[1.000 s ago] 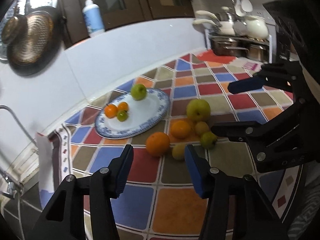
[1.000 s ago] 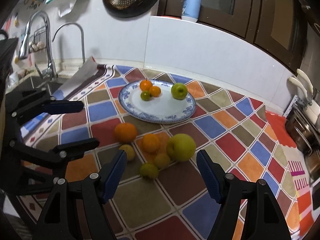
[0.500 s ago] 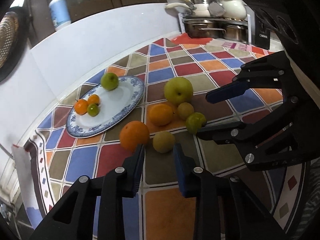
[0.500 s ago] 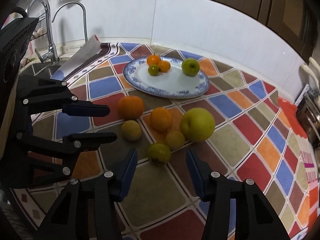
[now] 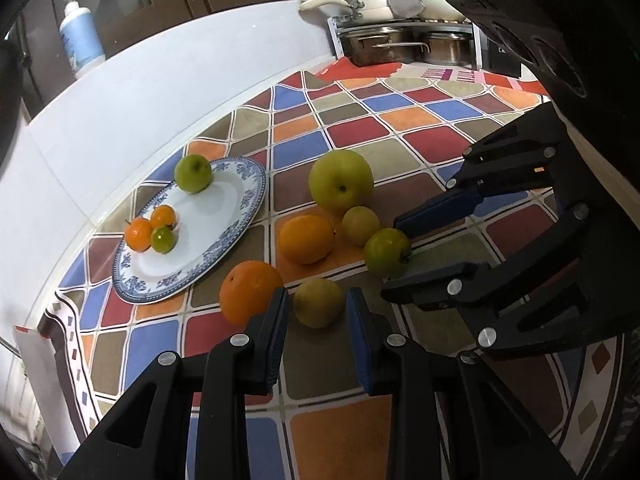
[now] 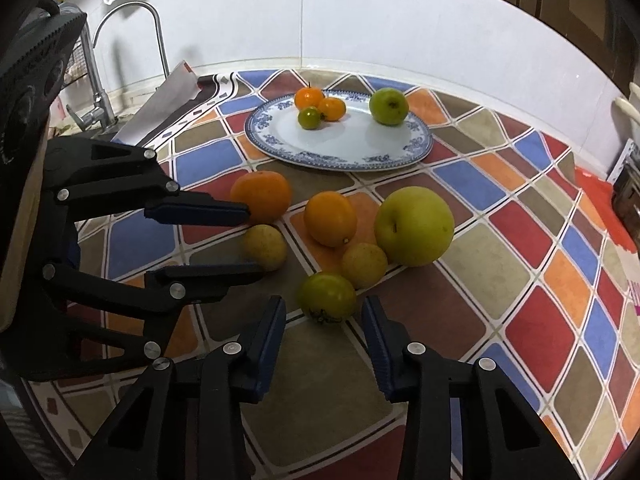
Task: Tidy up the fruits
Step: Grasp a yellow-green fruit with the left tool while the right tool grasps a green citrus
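Note:
A blue-rimmed plate [image 5: 244,216] [image 6: 420,148] holds a green apple [image 5: 193,173], two small oranges and a small green fruit. Loose on the cloth lie a large yellow-green apple [image 5: 341,187] [image 6: 414,226], two oranges [image 5: 306,239] [image 5: 250,291], two small yellow fruits and a green tomato [image 5: 387,252] [image 6: 328,297]. My left gripper [image 5: 316,310] is open, its fingers on either side of a small yellow fruit [image 5: 319,303] [image 6: 264,247]. My right gripper [image 6: 324,314] is open, its fingers on either side of the green tomato, apart from it.
A checkered cloth [image 5: 360,128] covers the counter. Steel pots [image 5: 400,46] stand on a rack at the far right. A soap bottle [image 5: 80,38] stands on the ledge. A faucet [image 6: 98,76] and sink are at the left.
Both grippers have moved down and forward towards the loose fruits. The left fingers now flank the small yellow fruit, and the right fingers flank the green tomato.

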Demonstrator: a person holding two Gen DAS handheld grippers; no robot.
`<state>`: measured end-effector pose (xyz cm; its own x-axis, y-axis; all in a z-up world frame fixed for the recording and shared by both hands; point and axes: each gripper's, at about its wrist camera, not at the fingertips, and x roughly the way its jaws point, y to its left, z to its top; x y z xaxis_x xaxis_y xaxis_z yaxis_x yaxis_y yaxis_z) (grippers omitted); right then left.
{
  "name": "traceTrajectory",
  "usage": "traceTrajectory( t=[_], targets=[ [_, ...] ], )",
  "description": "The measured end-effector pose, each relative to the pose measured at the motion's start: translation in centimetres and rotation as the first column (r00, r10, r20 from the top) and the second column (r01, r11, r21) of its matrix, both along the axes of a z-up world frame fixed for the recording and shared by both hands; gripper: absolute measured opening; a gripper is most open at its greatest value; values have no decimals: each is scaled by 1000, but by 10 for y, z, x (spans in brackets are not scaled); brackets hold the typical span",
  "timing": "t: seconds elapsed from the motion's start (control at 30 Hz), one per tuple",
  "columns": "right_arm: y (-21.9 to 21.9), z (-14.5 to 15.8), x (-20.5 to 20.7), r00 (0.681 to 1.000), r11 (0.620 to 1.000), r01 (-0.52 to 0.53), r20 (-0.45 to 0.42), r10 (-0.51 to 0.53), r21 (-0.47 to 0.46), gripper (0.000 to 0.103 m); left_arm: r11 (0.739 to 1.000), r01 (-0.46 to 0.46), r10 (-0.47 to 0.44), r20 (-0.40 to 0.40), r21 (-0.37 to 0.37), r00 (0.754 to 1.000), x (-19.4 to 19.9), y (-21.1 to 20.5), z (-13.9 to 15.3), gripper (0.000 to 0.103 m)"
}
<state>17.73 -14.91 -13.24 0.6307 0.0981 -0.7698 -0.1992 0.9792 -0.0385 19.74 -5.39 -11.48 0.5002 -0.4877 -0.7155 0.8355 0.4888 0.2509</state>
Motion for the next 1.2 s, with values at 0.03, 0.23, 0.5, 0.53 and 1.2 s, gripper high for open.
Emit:
traceTrajectory(
  t=[0.03,0.23,0.5,0.53,1.2],
  targets=[
    [0,-1,1,1000,1000,-1,-7,1,4,39,1000,1,-1,-3,2,1000,1,-1,-1,30],
    [-2,-1,3,1000,1000,-3,-13,4,27,36,1000,-6,6,-9,0,1000,4,-4,-2,30],
    [-10,-3,10,999,997,16,-35,-13,81,31,999,-31,32,-8,5,999,5,-8,-3,28],
    [-11,-3,9,999,996,21,-33,-18,84,31,999,-38,39,-9,4,999,6,-9,-3,28],
    [-28,46,-17,995,995,32,92,-41,98,31,926,-317,309,-75,-203,948,-15,11,49,28]
  ],
)
